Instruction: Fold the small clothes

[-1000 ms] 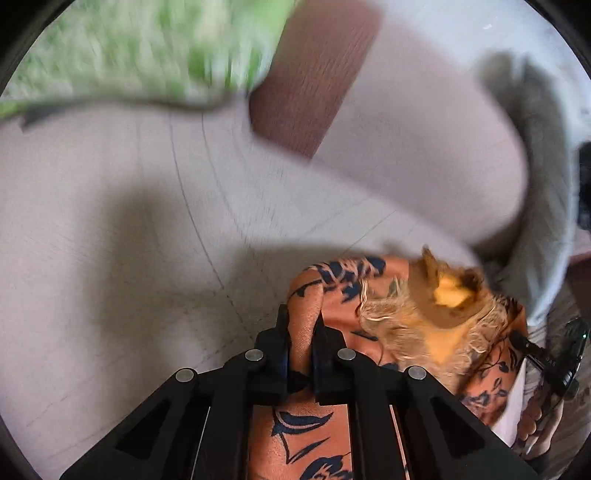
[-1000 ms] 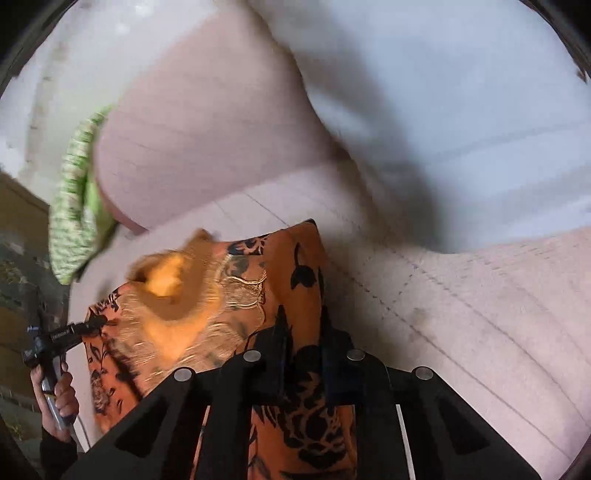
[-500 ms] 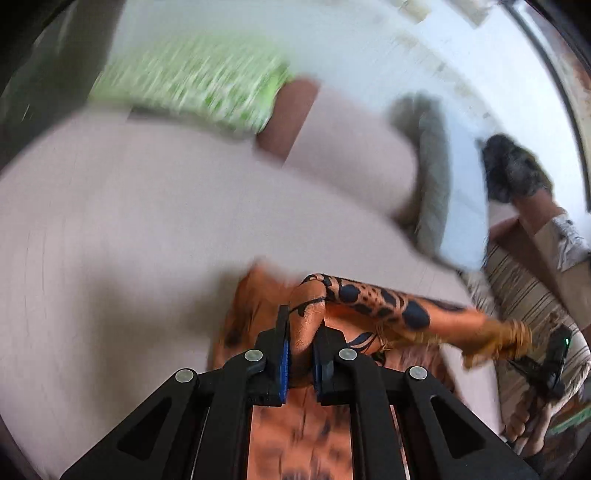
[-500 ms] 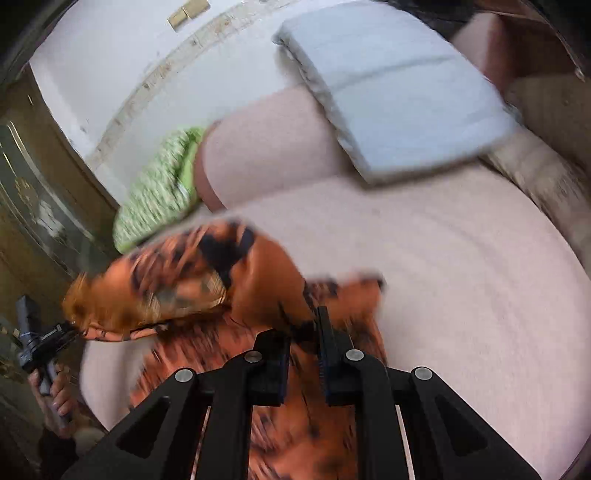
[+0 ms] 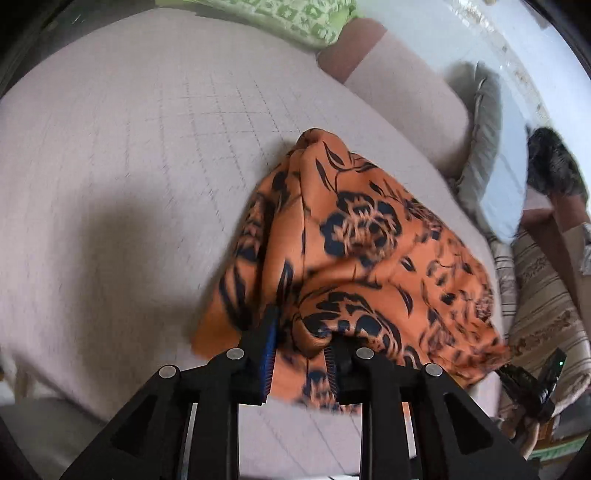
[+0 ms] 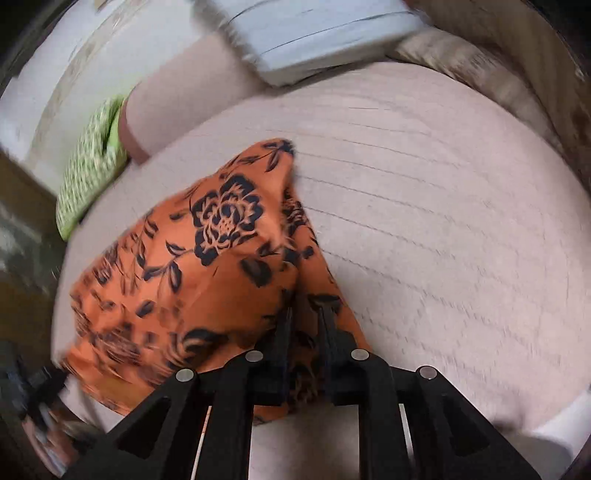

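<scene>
An orange garment with a dark floral print lies folded over on the pink bed cover. It also shows in the right wrist view. My left gripper has its jaws apart, with a bunched fold of the garment between them. My right gripper is shut on the garment's near right edge. The right gripper shows at the lower right of the left wrist view.
A green patterned pillow and a pink bolster lie at the head of the bed. A pale blue pillow rests against the bolster. A striped cushion sits at the bed's right side.
Both grippers swung the garment's upper part over and laid it down toward me, so the embroidered neck is now hidden. The left jaws have opened wider.
</scene>
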The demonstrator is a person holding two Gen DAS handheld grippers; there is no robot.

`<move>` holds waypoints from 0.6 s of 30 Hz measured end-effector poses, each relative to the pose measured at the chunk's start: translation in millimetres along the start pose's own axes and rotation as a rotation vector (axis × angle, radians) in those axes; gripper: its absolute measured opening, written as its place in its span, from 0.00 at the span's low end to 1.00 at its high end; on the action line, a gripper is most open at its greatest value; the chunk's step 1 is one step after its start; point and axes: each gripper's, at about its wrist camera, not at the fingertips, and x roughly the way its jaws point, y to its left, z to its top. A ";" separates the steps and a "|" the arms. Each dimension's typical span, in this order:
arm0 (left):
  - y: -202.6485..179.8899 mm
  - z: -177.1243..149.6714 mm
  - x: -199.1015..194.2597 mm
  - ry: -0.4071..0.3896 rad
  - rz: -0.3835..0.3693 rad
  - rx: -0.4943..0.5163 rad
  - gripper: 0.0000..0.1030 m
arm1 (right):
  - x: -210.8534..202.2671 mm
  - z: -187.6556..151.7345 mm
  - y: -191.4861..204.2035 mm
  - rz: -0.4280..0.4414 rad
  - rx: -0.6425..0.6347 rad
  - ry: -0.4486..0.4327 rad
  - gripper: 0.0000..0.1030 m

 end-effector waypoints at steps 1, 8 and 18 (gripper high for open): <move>2.7 -9.6 -12.1 -0.015 -0.007 -0.009 0.26 | -7.7 -2.4 -3.7 0.026 0.025 -0.020 0.24; 14.0 -20.8 -40.3 -0.085 -0.101 -0.064 0.27 | -38.2 -17.8 6.2 0.226 0.009 -0.117 0.52; 14.1 -23.5 -38.8 -0.111 -0.141 -0.071 0.48 | -7.2 -19.5 5.7 0.254 0.071 -0.004 0.55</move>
